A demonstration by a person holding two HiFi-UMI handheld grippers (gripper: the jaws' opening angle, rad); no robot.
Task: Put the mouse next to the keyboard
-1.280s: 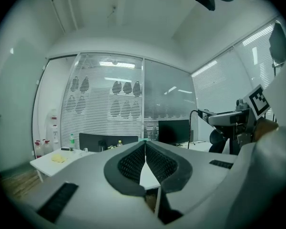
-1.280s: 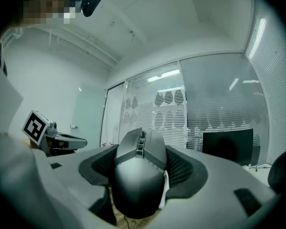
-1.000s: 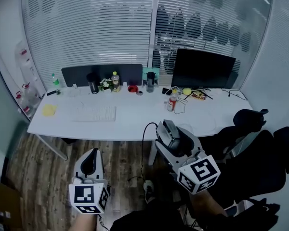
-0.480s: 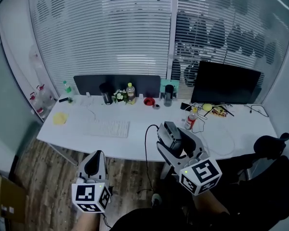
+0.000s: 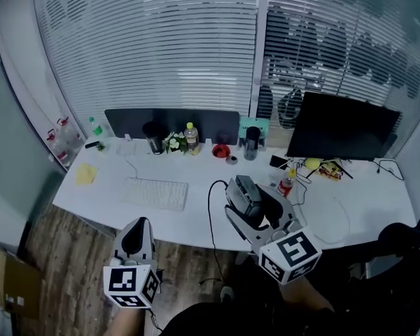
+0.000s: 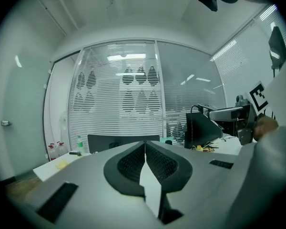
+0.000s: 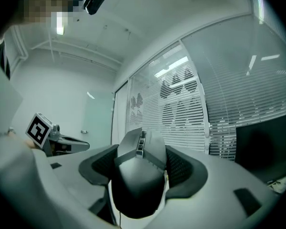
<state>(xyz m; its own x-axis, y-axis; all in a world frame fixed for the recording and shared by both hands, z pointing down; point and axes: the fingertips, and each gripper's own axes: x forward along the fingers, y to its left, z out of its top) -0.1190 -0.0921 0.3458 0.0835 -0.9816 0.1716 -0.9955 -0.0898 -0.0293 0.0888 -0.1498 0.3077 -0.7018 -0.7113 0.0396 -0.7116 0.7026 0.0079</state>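
Observation:
A dark grey wired mouse (image 7: 139, 173) sits between the pads of my right gripper (image 7: 140, 171), which is shut on it. In the head view the mouse (image 5: 245, 196) and right gripper (image 5: 248, 203) hang in the air before the desk's front edge, the black cable trailing down. The white keyboard (image 5: 155, 193) lies on the white desk (image 5: 196, 219), left of the mouse. My left gripper (image 5: 134, 236) is held low in front of the desk, its jaws (image 6: 145, 163) shut with nothing between them.
A black monitor (image 5: 343, 128) stands at the back right. Bottles, a cup, a red bowl and a small plant line the desk's back edge by a dark divider (image 5: 171, 121). A drink bottle (image 5: 287, 183) and cables lie right of the mouse. A yellow note (image 5: 85, 173) lies at the left end.
The view has shifted, so the desk now appears lower and nearer. Both grippers keep about the same place in the picture; the mouse stays held in the right one.

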